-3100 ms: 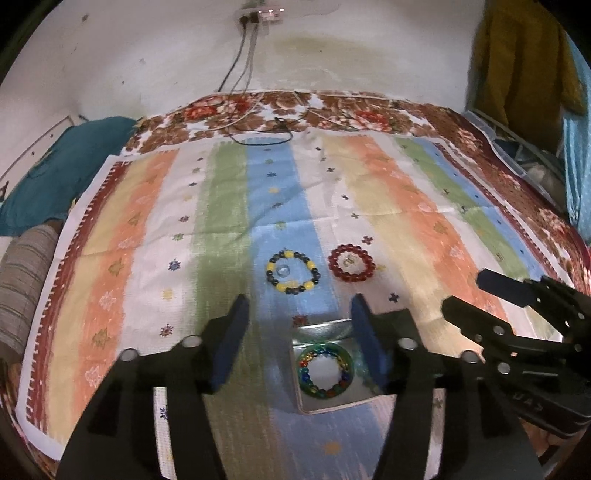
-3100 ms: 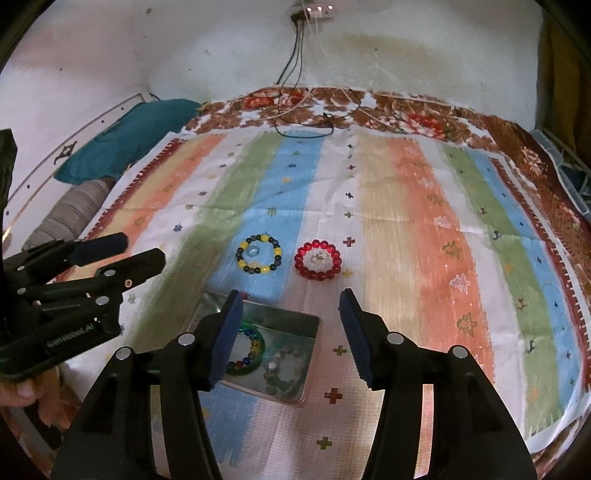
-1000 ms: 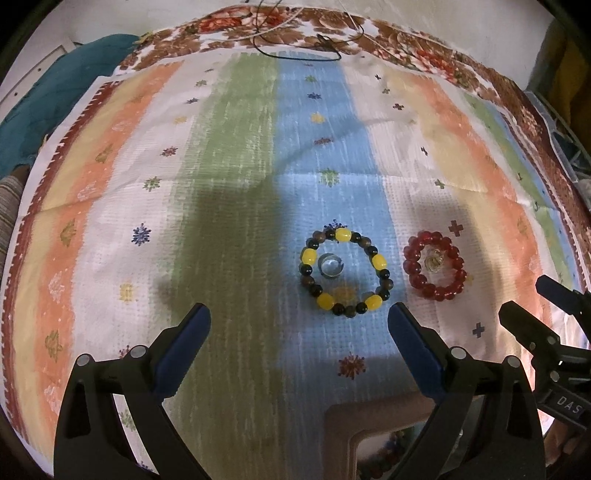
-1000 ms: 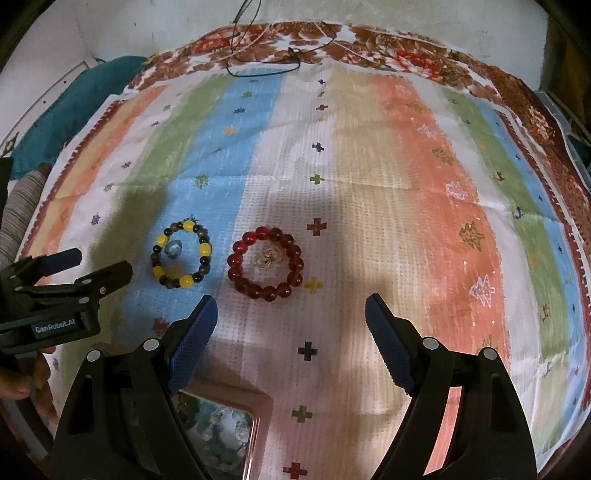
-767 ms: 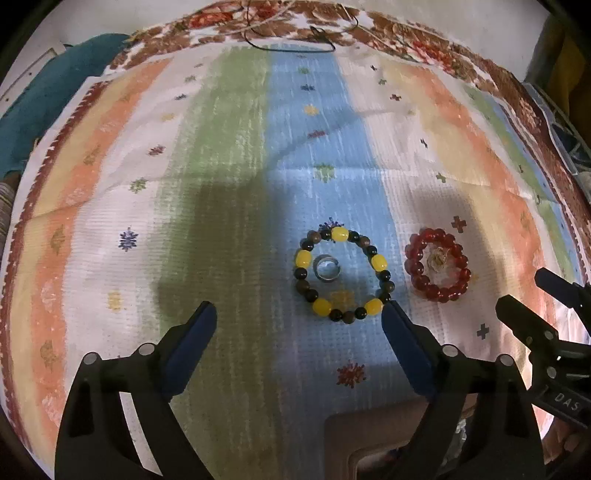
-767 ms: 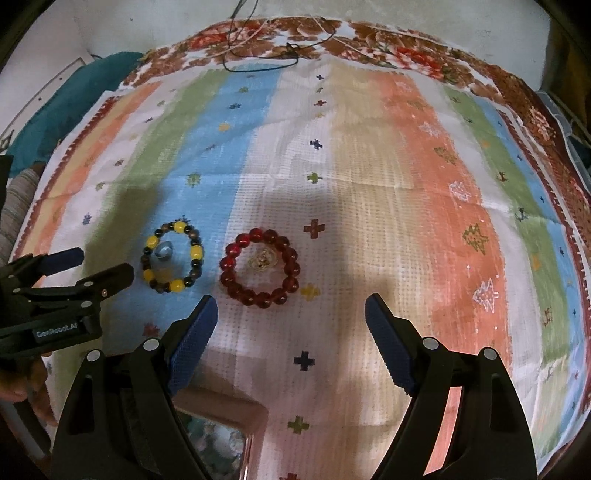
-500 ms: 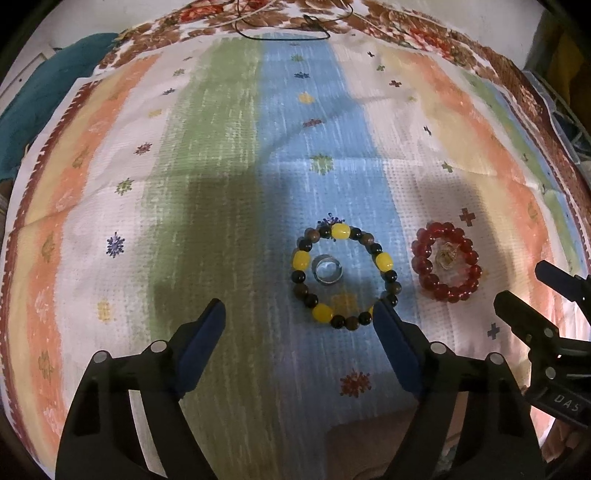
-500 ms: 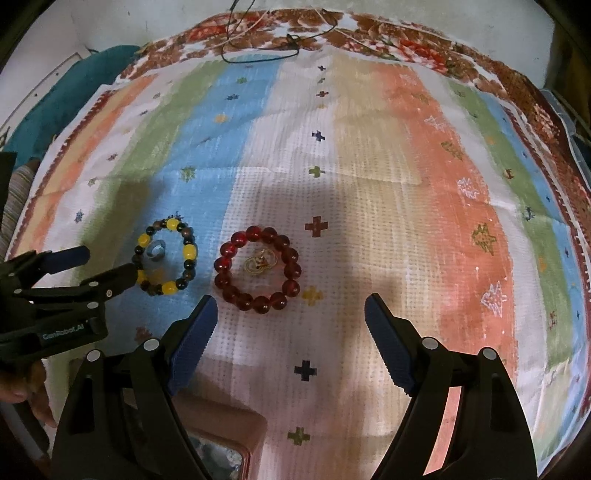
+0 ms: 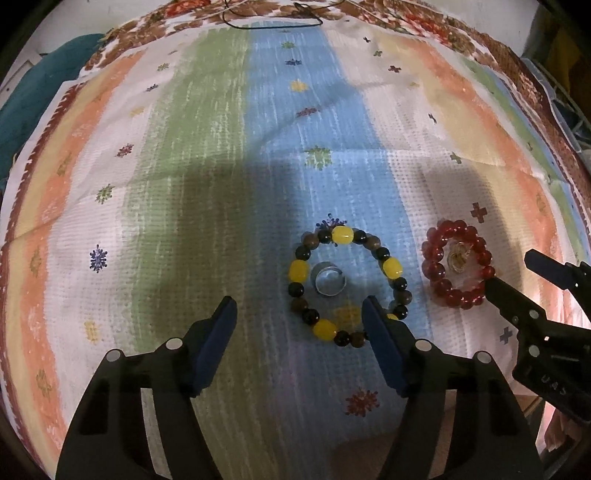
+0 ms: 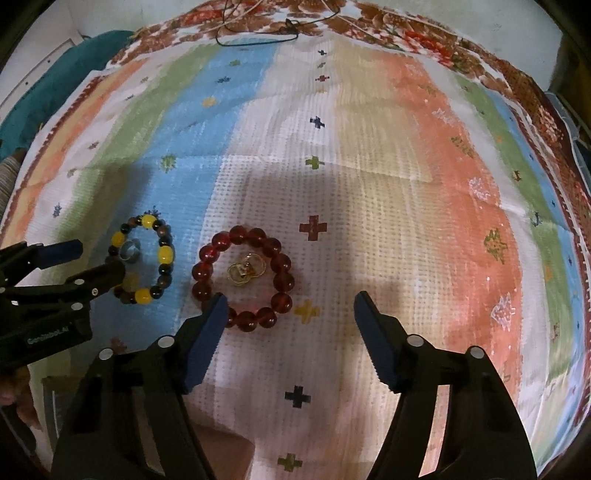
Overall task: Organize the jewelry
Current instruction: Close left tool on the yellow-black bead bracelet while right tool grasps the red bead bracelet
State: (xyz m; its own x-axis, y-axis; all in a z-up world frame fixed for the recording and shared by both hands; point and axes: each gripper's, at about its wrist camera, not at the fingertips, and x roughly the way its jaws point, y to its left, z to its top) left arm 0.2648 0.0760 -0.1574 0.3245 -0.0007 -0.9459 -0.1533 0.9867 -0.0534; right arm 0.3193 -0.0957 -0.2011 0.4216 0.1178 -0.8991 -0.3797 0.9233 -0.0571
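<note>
While both claws, left claw point(image 9: 299, 314) and right claw point(image 10: 288, 312), gape: two bracelets point(image 9: 349, 282), one silver ring point(image 9: 328, 282).

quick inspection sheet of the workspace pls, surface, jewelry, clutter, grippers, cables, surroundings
surface: striped woven cloth over a floral spread.
job's things: yellow and dark bead bracelet around a silver ring; red bead bracelet around gold rings; both flat on the cloth.
clutter: box edge at the bottom, contents hidden.
grippers: left gripper open, low beside the yellow bracelet; right gripper open, low by the red bracelet; neither holds anything.
cables: black cable looped at the far edge.
surroundings: teal pillow far left, pale wall behind.
</note>
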